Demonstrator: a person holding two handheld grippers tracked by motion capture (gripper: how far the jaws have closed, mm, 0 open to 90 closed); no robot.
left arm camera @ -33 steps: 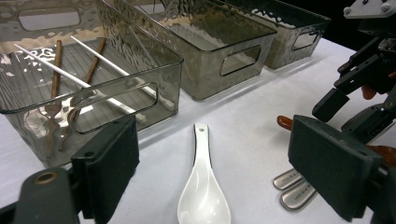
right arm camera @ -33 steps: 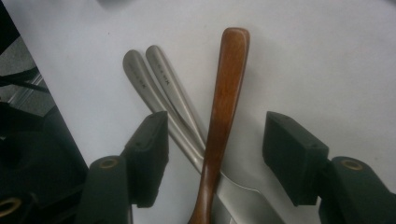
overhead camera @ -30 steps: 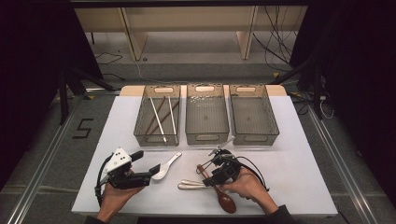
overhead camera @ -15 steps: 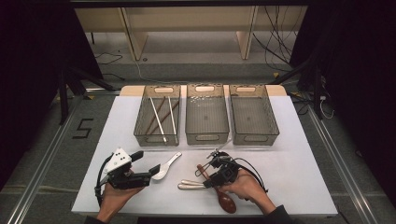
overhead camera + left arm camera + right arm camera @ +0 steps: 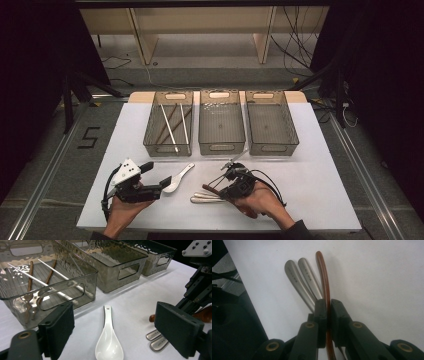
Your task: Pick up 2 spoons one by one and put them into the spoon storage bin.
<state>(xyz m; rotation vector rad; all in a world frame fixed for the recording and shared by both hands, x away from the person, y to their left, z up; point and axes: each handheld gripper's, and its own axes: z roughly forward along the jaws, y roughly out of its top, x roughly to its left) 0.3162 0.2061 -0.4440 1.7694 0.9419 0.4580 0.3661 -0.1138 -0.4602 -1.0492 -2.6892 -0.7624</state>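
Nearest the person, the right gripper (image 5: 226,189) rests low over the white counter (image 5: 320,190), and its jaws have just been closing: they now clamp the thin brown handle of a wooden spoon (image 5: 325,277), pads pressed on either side of it. In the right gripper view the handle runs straight up between the jaws and curves slightly at its far tip. Just beside the wooden spoon, on its left in that view, lie two steel handles (image 5: 302,277), side by side and touching each other, flat on the counter; which utensils they belong to cannot be told.

Left of the wooden spoon in the high view, the left gripper (image 5: 162,181) hovers with its jaws spread wide and nothing between the pads. A white ceramic spoon (image 5: 109,340) lies on the counter just ahead of those jaws, bowl toward the gripper, handle pointing away.

Beyond the wooden spoon stand three clear grey bins in a row. The left bin (image 5: 150,142) holds white and brown chopsticks (image 5: 40,281). The middle bin (image 5: 221,147) and the right bin (image 5: 272,147) stand next to it, close together.
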